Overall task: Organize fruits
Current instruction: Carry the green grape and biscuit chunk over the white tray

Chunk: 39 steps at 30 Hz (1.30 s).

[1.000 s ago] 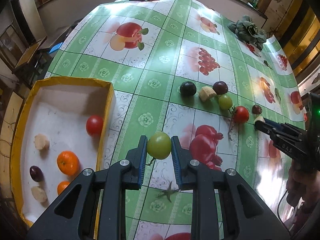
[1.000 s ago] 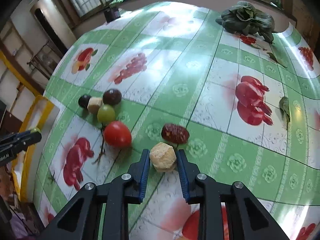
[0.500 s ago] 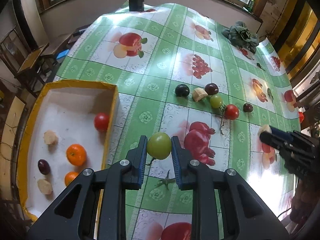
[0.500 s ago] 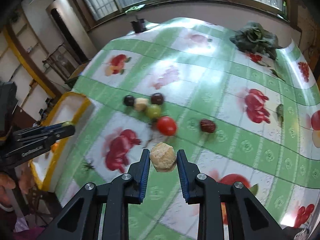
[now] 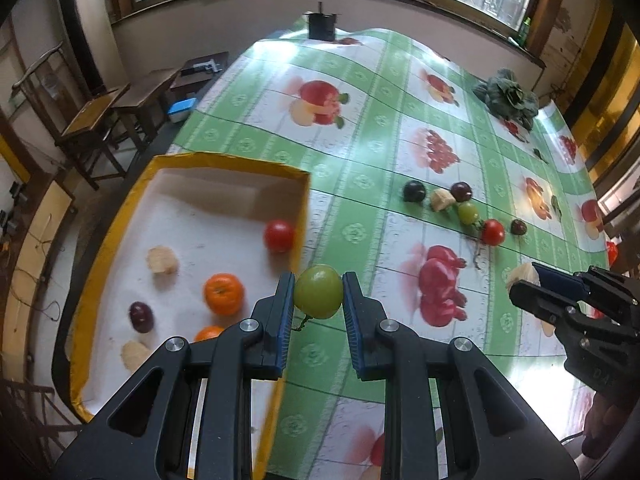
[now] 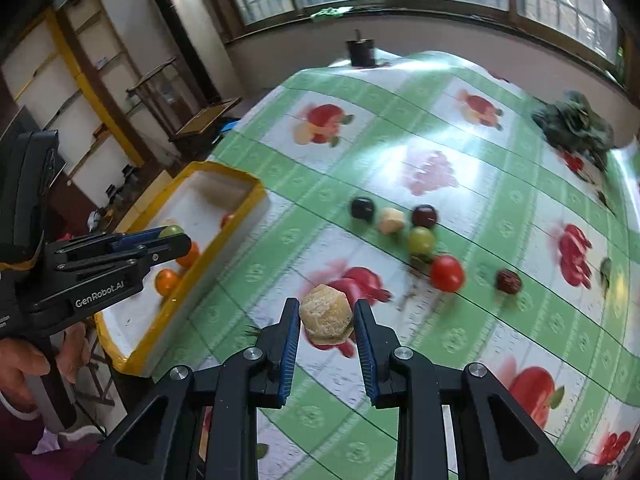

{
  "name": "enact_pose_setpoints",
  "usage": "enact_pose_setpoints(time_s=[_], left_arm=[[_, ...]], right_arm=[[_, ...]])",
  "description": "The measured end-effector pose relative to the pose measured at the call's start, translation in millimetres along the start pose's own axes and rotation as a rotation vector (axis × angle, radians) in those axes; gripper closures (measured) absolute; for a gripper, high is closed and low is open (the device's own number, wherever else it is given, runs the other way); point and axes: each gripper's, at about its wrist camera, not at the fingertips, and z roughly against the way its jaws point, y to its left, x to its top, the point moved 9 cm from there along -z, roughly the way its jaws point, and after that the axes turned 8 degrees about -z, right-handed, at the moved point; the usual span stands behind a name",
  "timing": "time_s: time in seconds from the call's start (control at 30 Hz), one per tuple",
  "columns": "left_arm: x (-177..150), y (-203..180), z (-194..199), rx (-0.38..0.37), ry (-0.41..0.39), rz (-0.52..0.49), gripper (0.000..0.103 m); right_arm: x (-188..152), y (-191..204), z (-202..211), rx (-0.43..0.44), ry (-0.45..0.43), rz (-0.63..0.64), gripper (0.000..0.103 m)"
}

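Room w/ big windows along the top of both views, wooden desks at upper left. The surface (image 5: 360, 236) fills mid-frame, covered in a green-and-white checked cloth w/ printed fruit. Yellow-rimmed box (image 5: 108, 248) sits at left-centre of the left wrist view; inside are a red tomato (image 5: 279, 235), an orange (image 5: 223, 294), a second orange partly hidden, a dark plum and two pale chunks.

Left tongs (image 5: 318, 300), bottom centre, are clamped on a green tomato (image 5: 318, 291), held just right of the box's near wall, above the cloth. Right tongs (image 6: 326, 322), bottom centre of the right wrist view, are closed on a pale lumpy chunk (image 6: 326, 316), held above the cloth, well apart from the box.

Right of centre, loose row on the cloth: two dark plums, pale chunk, green fruit (image 5: 468, 213), red tomato (image 5: 493, 232), small dark-red fruit.

Handling, my guess: tomato is light, smooth, slippery, bruises easy — hold across the widest part, gentle squeeze. Chunk looks rough, grippy, maybe crumbly; hold by flat sides.
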Motion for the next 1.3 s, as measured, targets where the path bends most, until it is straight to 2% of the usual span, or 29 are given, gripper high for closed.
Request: enact_pose_setpoints(time_s=[0.57,0.93,1.3], left_arm=[[-24.1,63.5,7.3,0.057,0.006,0.098,0.08],[-39.0,98.1,0.4,0.095,0.041,0.14,0.08],[-50.7,120.6,-14.0,0.095,0.086,0.166,0.08]], right_arm=[[4.2,64.3,-28.8,0.041,0.056,0.115,0.077],[8.3,85.4,-49.2,0.065,0.088,0.146,0.077],[19.7,106.8,-77.2,0.093,0.121,0.18,0.077]])
